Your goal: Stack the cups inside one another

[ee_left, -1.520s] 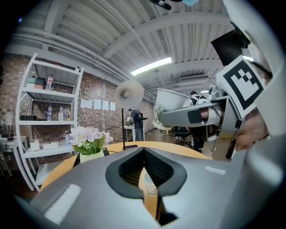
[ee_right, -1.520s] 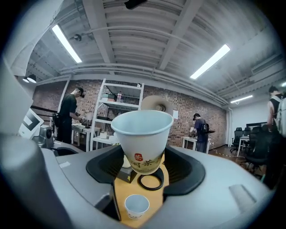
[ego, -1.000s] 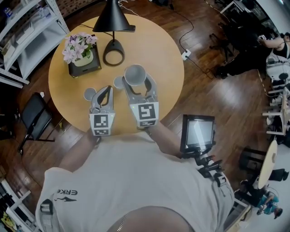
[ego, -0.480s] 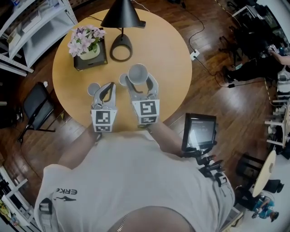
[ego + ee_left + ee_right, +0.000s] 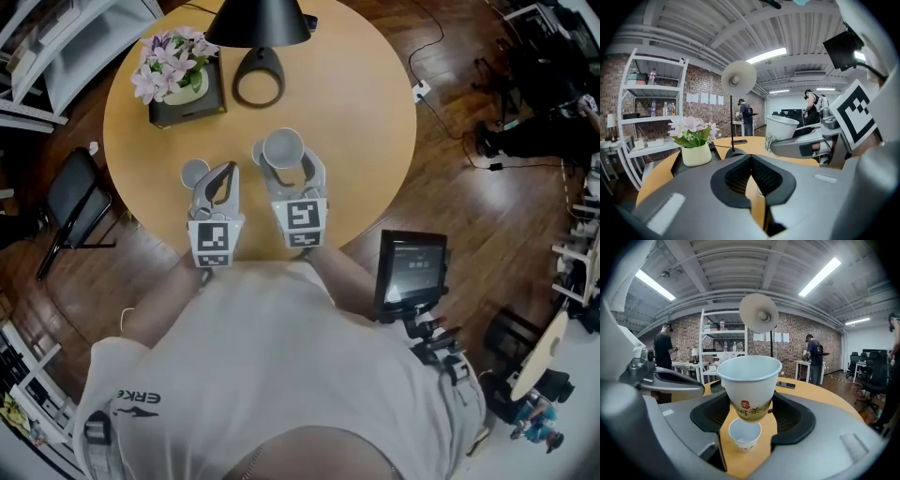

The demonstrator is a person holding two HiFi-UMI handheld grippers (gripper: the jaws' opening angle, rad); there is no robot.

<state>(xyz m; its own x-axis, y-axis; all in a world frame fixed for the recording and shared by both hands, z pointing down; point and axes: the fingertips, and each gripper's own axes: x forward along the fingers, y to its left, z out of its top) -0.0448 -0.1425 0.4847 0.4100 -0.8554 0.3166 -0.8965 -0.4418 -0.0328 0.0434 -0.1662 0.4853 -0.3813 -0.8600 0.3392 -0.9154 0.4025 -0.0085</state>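
Note:
My right gripper (image 5: 286, 167) is shut on a white paper cup (image 5: 283, 148) and holds it upright above the round wooden table (image 5: 366, 122). In the right gripper view the held cup (image 5: 749, 385) hangs between the jaws of the right gripper (image 5: 749, 401), over a second cup (image 5: 745, 436) that stands on the table. From the head view only a sliver of that second cup (image 5: 258, 152) shows. A third cup (image 5: 195, 172) stands just left of my left gripper (image 5: 228, 167). The left gripper (image 5: 750, 157) has its tips together and is empty.
A black lamp (image 5: 260, 23) with its ring base (image 5: 260, 82) and a flower pot (image 5: 176, 75) on a dark tray stand at the table's far side. A phone (image 5: 786, 385) lies beyond the cups. A screen (image 5: 411, 272) hangs at my right, a chair (image 5: 70, 211) at the left.
Both grippers have come down toward the table, the right one more, with the cup still in its jaws. The cups on the table have not moved.

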